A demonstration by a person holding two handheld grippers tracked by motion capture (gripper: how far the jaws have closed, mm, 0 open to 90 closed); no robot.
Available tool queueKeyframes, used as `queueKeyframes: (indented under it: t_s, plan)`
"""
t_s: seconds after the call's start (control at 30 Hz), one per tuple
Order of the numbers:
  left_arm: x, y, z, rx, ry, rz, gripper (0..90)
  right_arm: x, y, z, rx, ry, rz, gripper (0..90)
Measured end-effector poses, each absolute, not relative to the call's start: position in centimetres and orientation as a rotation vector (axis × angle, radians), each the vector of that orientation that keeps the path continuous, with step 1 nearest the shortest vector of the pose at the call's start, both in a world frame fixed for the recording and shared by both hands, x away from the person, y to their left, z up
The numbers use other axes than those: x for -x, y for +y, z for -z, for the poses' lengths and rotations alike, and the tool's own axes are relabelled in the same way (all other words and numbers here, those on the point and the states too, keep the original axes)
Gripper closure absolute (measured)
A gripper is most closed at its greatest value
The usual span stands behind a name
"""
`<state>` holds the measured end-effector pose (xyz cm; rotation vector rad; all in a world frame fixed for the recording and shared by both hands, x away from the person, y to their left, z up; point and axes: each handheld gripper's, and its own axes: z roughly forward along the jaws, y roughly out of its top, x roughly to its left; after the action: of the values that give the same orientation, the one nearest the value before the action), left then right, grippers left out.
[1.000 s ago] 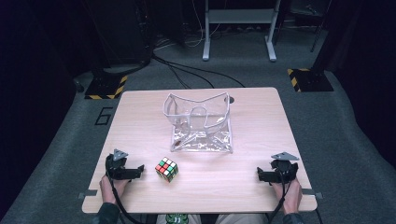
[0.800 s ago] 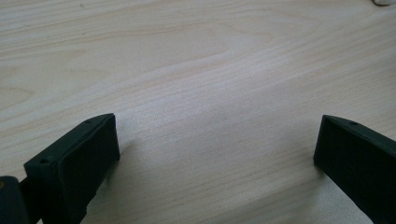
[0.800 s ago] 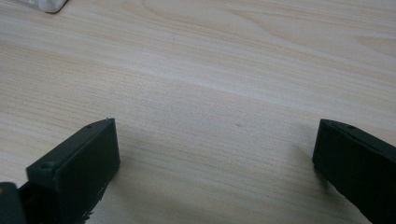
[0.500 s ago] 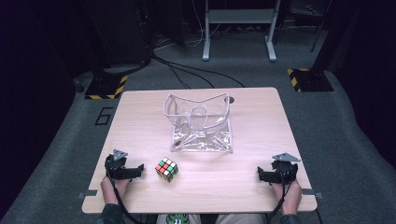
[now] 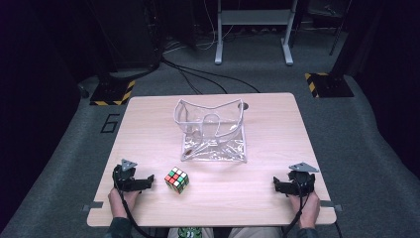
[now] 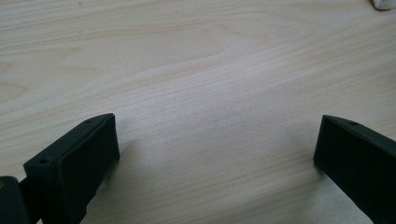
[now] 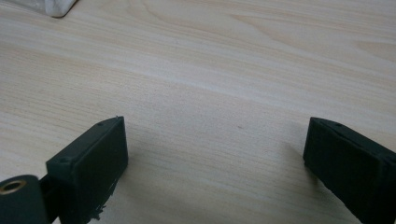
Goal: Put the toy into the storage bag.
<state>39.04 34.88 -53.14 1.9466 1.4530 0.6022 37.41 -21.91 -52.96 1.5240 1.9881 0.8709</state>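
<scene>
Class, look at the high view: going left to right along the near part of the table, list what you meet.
Left tool → cube → right tool.

Puzzle cube (image 5: 177, 179) beside left gripper (image 5: 148, 181), clear bag (image 5: 212, 130) behind

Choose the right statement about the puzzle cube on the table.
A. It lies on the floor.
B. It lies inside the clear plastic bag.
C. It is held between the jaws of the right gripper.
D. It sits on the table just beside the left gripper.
D: the puzzle cube rests on the table, next to the left gripper and in front of the clear plastic bag.
</scene>
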Motion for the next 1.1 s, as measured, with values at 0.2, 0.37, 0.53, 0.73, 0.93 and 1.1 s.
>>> queueKeyframes:
  t_s: [0.2, 0.37, 0.53, 0.73, 0.93, 1.1]
  plan:
    - [-38.9, 34.6, 53.2, -1.949, 1.443, -0.602, 0.0, -37.4, -21.9, 53.0, -1.5, 2.013, -0.868, 4.7]
    - [-38.5, 34.5, 53.1, -1.935, 1.432, -0.582, 0.0, -37.4, -21.9, 53.0, -1.502, 2.013, -0.869, 4.9]
    - [-38.0, 34.6, 52.9, -1.918, 1.425, -0.56, 0.0, -37.4, -21.9, 53.0, -1.515, 1.999, -0.873, 5.8]
    - [-37.4, 34.4, 51.9, -1.887, 1.381, -0.523, 0.1, -37.4, -22.0, 53.0, -1.52, 1.987, -0.868, 6.9]
    - [-37.0, 33.4, 51.0, -1.904, 1.33, -0.496, 0.0, -37.4, -22.0, 52.9, -1.527, 1.981, -0.867, 7.5]
    - [-36.8, 33.0, 50.2, -1.907, 1.297, -0.487, 0.1, -37.4, -22.0, 52.9, -1.527, 1.98, -0.867, 7.7]
